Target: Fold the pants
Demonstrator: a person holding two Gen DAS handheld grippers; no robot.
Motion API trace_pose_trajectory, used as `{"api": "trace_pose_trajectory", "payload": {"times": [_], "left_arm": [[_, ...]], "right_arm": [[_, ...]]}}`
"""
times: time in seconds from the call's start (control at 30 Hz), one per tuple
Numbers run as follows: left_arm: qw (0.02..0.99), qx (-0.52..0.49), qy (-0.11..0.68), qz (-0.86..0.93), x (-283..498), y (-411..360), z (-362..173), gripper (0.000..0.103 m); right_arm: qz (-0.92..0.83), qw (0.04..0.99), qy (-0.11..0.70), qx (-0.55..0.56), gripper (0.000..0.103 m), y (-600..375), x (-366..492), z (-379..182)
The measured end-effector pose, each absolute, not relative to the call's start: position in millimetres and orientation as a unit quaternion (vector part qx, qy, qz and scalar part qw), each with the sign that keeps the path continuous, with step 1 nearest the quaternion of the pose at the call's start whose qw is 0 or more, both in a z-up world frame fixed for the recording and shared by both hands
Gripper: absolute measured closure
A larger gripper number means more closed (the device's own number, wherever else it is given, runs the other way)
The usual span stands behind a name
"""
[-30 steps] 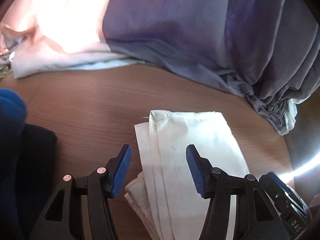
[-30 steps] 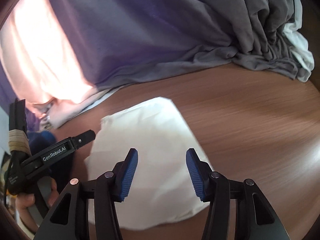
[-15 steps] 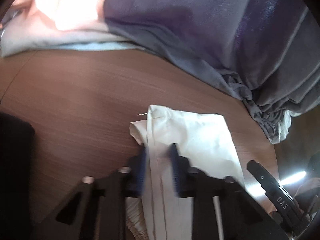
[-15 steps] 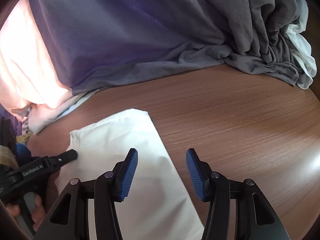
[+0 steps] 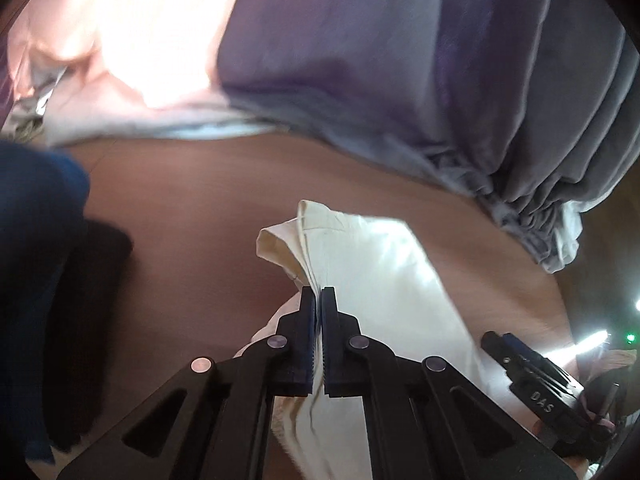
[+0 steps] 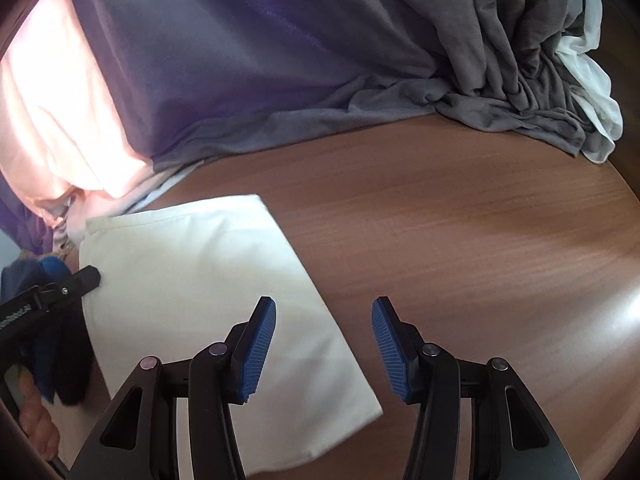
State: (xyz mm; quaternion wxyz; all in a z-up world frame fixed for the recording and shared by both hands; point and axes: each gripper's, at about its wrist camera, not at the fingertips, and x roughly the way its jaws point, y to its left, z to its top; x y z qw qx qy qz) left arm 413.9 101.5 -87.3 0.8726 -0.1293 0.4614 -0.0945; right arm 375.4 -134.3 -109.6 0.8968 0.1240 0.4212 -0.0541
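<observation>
The cream-white pants [image 6: 208, 300] lie folded into a flat oblong on the brown wooden table [image 6: 460, 240]. My left gripper [image 5: 318, 294] is shut on the left edge of the pants [image 5: 376, 276], pinching a raised ridge of cloth between its blue pads. It also shows at the left of the right wrist view [image 6: 86, 280], at the pants' left side. My right gripper [image 6: 324, 312] is open and empty, hovering over the right edge of the pants. It shows at the lower right of the left wrist view [image 5: 500, 344].
A grey-purple curtain [image 6: 280, 60] and a bright pink cloth [image 6: 52, 128] hang along the table's far side. A bunched grey and white cloth [image 6: 560, 92] lies at the far right. Dark blue and black clothing [image 5: 48, 280] sits at the left.
My left gripper closed on the pants' left edge and lifted a ridge of cloth. The pants shifted left in the right wrist view, so my right gripper now sits over their right edge.
</observation>
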Motion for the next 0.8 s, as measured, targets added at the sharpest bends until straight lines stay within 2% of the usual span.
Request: {"api": "trace_pose_trajectory", "payload": {"times": [0.4, 0.53, 0.57, 0.67, 0.8], "left_arm": [[0.865, -0.088, 0.492, -0.044, 399.6, 106.6, -122.7, 0.097], [0.863, -0.085, 0.496, -0.039, 399.3, 106.8, -127.7, 0.094], [0.864, -0.078, 0.496, -0.034, 399.3, 106.7, -127.7, 0.091], [0.874, -0.047, 0.483, 0.003, 396.3, 107.5, -119.5, 0.072], [0.905, 0.005, 0.424, 0.029, 371.5, 105.0, -87.6, 0.046]], "right_arm": [[-0.079, 0.88, 0.461, 0.08, 0.051, -134.7, 351.4, -132.5], [-0.096, 0.873, 0.474, 0.065, 0.051, -138.1, 350.8, -138.8], [-0.097, 0.872, 0.475, 0.064, 0.051, -138.0, 350.3, -139.7], [-0.099, 0.873, 0.474, 0.053, 0.051, -137.0, 350.1, -137.9], [-0.109, 0.884, 0.453, 0.031, 0.051, -136.0, 347.7, -121.4]]}}
